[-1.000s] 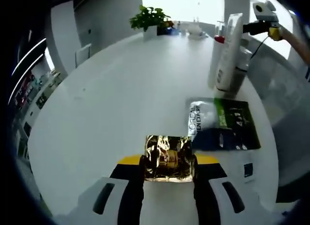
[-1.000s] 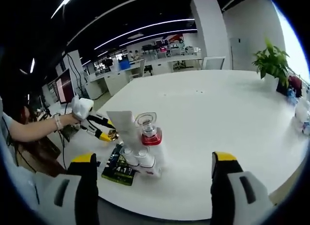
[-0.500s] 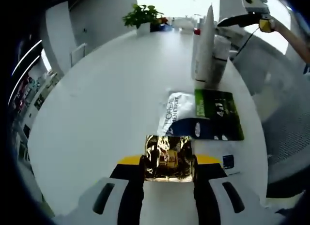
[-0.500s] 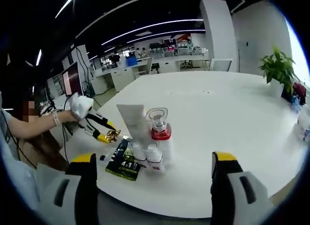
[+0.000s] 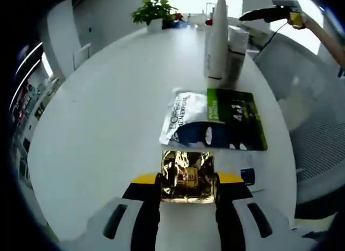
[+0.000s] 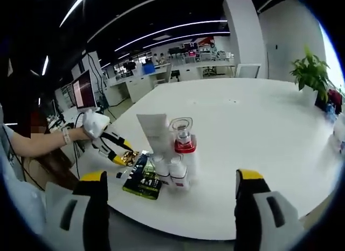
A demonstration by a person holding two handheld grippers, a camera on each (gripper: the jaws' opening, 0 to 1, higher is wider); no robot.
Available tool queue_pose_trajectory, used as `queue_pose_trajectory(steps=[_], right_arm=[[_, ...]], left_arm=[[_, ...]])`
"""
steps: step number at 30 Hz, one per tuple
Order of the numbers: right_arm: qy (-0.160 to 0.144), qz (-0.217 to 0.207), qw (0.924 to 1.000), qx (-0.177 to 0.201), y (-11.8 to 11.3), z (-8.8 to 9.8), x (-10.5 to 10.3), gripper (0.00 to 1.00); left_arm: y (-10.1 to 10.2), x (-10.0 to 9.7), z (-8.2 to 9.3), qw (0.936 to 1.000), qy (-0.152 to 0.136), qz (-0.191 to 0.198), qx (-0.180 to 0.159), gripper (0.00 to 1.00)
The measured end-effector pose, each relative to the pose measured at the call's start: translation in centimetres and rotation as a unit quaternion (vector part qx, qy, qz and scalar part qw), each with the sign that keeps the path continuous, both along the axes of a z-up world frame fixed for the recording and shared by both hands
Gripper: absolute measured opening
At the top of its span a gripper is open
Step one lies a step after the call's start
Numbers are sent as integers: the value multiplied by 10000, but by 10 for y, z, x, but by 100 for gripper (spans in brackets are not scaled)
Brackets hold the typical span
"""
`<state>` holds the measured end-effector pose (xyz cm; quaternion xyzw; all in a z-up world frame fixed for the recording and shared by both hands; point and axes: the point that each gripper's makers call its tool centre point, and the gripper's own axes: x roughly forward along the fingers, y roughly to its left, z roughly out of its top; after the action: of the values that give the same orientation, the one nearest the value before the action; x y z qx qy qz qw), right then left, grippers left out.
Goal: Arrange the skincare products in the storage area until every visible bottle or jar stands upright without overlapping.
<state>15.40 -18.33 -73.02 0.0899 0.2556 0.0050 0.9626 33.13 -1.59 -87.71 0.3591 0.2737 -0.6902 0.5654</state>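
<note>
Left fingers: the left gripper (image 5: 187, 182) is closed on a gold foil packet (image 5: 188, 176), pinched between the yellow-tipped fingers (image 5: 144, 180) and held just above the surface (image 5: 108, 116). The grip looks the same as a second ago.

Right fingers: the right gripper (image 6: 171, 192) is spread wide with nothing between its fingers, hanging over the near edge of the surface, well apart from the products.

View shift: over the last second the left gripper view has swung, so the sachet now sits straight ahead of the packet instead of off to the right. I read that as the hand moving, not the things.

Flat sachet: the dark L'Oreal Men Expert sachet (image 5: 215, 120) lies flat on the surface, just beyond the packet. A small dark and white sample (image 5: 247, 175) lies beside the left gripper.

Upright group: a white tube (image 5: 218, 38) stands on its cap with a white bottle (image 5: 235, 46) beside it. In the right gripper view the same cluster shows a red-collared clear-capped bottle (image 6: 183, 146) and two small white jars (image 6: 170, 170) in front, close together, all upright.

Meaning for task: the standing items look settled. The foil packet seems to be heading toward that group, and the flat sachet is probably still to be dealt with. Task not finished, by my judgement.
</note>
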Motion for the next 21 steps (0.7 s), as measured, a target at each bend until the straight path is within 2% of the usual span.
queue_pose_trajectory(steps=[11, 17, 21], right_arm=[[79, -95, 9999, 24, -3, -4, -10, 99], [79, -97, 9999, 40, -3, -3, -10, 99], [121, -117, 9998, 62, -4, -5, -10, 99]], left_arm=[[-3, 1, -4, 9998, 181, -68, 76, 37], [-6, 2, -3, 9993, 146, -281, 202, 37], [-7, 2, -3, 9992, 161, -270, 231, 37]])
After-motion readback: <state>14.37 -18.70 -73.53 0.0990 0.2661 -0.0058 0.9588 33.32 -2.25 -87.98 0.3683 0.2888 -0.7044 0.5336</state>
